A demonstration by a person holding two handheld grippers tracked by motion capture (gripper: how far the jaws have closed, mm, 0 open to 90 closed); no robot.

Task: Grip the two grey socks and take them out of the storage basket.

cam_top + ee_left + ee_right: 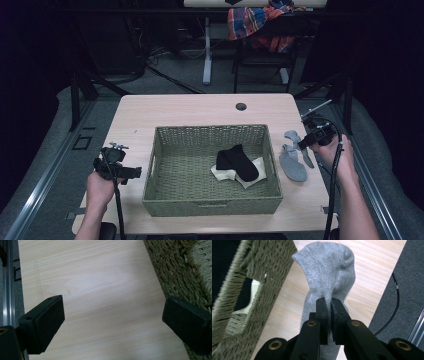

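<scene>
A green wicker basket (212,200) stands mid-table with a black sock (239,161) lying over a white sock (257,167) inside. Just right of it on the table lies a grey sock (293,165), with a second grey piece (292,134) behind it. My right gripper (306,142) is shut on a grey sock (329,270) beside the basket wall (262,270); in the right gripper view its jaws pinch the fabric, the gripper (328,303) low over the wood. My left gripper (131,172) is open over bare table left of the basket; the left gripper view has this gripper (112,317) empty, the basket (175,270) at right.
The wooden table (190,107) has a round cable hole (241,106) at the back. A plaid cloth (255,22) hangs over a chair behind the table. Metal rails run along both sides of the table, and a black cable (395,300) crosses the grey floor.
</scene>
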